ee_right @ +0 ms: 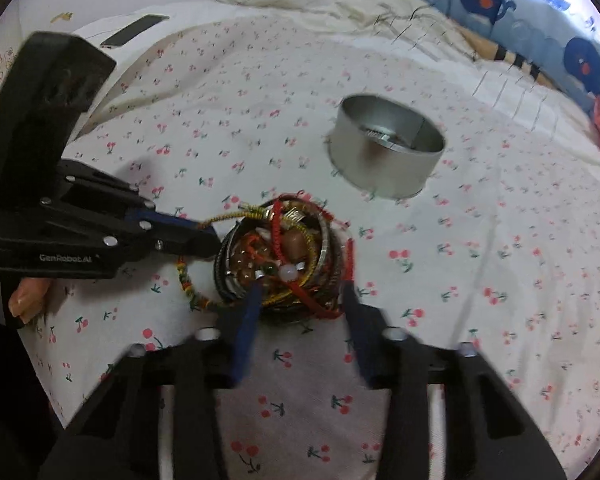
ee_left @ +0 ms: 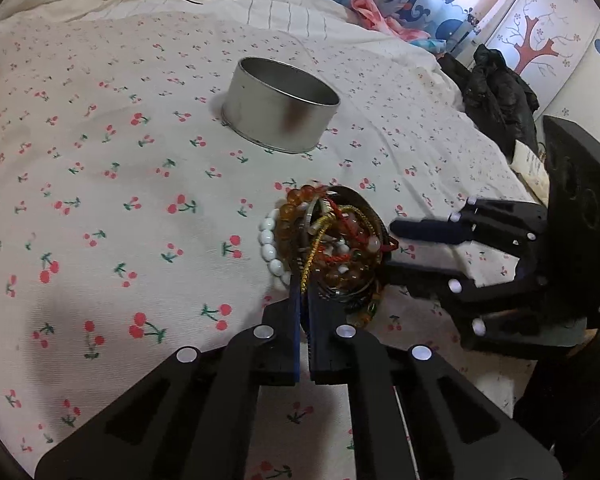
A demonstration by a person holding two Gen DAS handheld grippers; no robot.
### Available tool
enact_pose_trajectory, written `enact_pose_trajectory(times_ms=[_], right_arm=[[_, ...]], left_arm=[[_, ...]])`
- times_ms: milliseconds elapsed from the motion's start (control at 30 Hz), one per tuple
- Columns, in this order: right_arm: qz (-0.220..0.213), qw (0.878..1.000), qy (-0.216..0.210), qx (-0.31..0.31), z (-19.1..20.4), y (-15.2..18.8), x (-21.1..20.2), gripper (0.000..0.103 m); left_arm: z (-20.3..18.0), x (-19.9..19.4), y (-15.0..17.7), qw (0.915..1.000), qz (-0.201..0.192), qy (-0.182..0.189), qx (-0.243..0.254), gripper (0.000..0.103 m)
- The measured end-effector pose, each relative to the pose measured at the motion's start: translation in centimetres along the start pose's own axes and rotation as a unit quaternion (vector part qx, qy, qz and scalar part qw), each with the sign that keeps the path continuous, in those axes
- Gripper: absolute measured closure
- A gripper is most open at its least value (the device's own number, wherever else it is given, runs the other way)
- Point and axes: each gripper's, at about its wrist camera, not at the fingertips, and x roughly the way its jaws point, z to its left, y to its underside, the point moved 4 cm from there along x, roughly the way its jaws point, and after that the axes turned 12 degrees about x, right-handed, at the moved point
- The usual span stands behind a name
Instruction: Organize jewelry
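Left wrist view: tangled heap of bead bracelets, cords and bangles (ee_left: pixel 332 252) lies on the cherry-print bedsheet (ee_left: pixel 100 208); left gripper (ee_left: pixel 302 280) is pinched together on the heap's near edge strands; right gripper (ee_left: pixel 392 246) at its right side.
Right wrist view: right gripper (ee_right: pixel 300 300) jaws apart, straddling the heap (ee_right: pixel 280 260), pads not pressing.
Count: one heap, one round silver metal tin (ee_right: pixel 388 148), two grippers.
Room: tin stands beyond the heap, bare sheet between.

The sheet (ee_left: pixel 100 208) is showing cream white with small red cherries on green stems. The tin (ee_left: pixel 280 110) is gleaming plain silver. The beads (ee_left: pixel 272 246) are shining white beside amber ones, among red and gold cords (ee_right: pixel 284 256). The grippers' fingers (ee_right: pixel 244 336) are showing black with blue pads
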Motion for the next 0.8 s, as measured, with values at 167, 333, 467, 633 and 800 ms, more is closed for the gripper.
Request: enact_pose_trajectory(times_ms=[167, 333, 467, 633, 800], right_arm=[[-0.012, 0.999, -0.017, 0.042, -1.4, -0.6, -1.0, 0.099], [-0.042, 0.996, -0.030, 0.077, -2.5, -1.4, -2.5, 0.099], [-0.055, 0.991, -0.047, 0.113, -3.6, -2.0, -3.3, 0.099], [-0.075, 0.984, -0.065, 0.146, -4.7, -2.4, -4.4, 0.099], [-0.075, 0.980, -0.034, 0.179, -6.5, -2.3, -4.4, 0.099]], left_arm=[[1.2, -1.4, -0.2, 0.9998, -0.016, -0.005, -0.011, 0.101], [1.8, -2.3, -0.3, 0.9995, -0.028, -0.009, -0.012, 0.101], [1.8, -2.5, -0.3, 0.9994, -0.030, -0.013, -0.010, 0.101], [2.2, -2.7, -0.4, 0.9992, -0.033, -0.022, -0.010, 0.101], [1.9, -2.3, -0.4, 0.9994, -0.024, -0.026, -0.002, 0.101]])
